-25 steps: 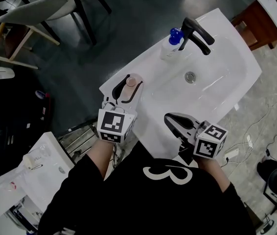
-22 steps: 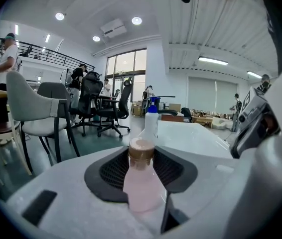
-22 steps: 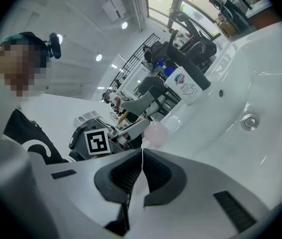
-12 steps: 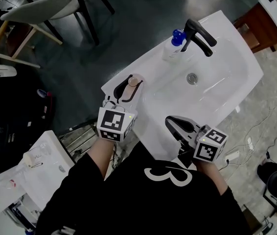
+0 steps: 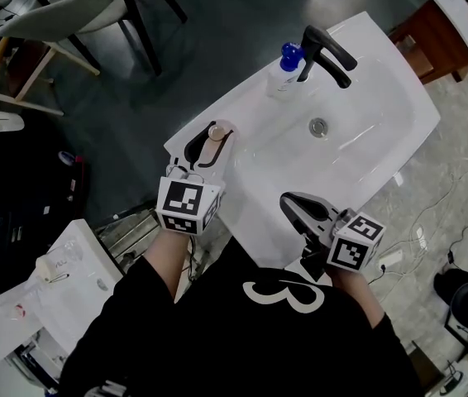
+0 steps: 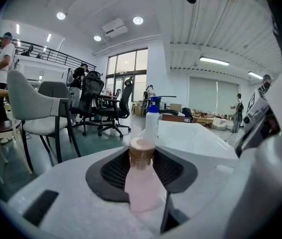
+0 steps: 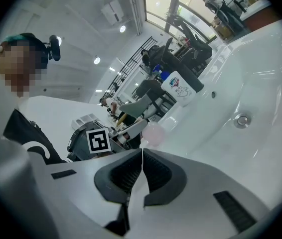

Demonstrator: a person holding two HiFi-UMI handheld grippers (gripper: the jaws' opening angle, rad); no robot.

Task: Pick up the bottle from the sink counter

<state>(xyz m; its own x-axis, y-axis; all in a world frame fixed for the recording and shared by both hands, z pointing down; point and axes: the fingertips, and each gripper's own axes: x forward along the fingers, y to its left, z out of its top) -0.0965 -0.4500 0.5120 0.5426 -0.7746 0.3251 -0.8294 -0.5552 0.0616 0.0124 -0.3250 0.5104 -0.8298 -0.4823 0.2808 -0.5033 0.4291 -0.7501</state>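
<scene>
A small pink bottle (image 5: pixel 216 132) with a brown cap stands at the near left corner of the white sink counter (image 5: pixel 259 197). My left gripper (image 5: pixel 209 144) reaches in from the corner, and its jaws have just been closing with the bottle between them. In the left gripper view the black pads (image 6: pixel 178 171) press both sides of the bottle (image 6: pixel 142 183), which is upright. My right gripper (image 5: pixel 288 199) hangs over the counter's near edge, shut with nothing in it (image 7: pixel 142 156). From there the pink bottle (image 7: pixel 153 132) shows to the left.
A white soap bottle with a blue cap (image 5: pixel 284 71) stands beside the black faucet (image 5: pixel 325 55) at the far rim. The basin's drain (image 5: pixel 318 126) lies between. Chairs (image 5: pixel 60 15) stand beyond the counter, a wooden cabinet (image 5: pixel 432 31) at far right, another white unit (image 5: pixel 44 296) at lower left.
The left jaws have narrowed onto the pink bottle. Both hands stay about where they were; the bottle still stands on the counter.
</scene>
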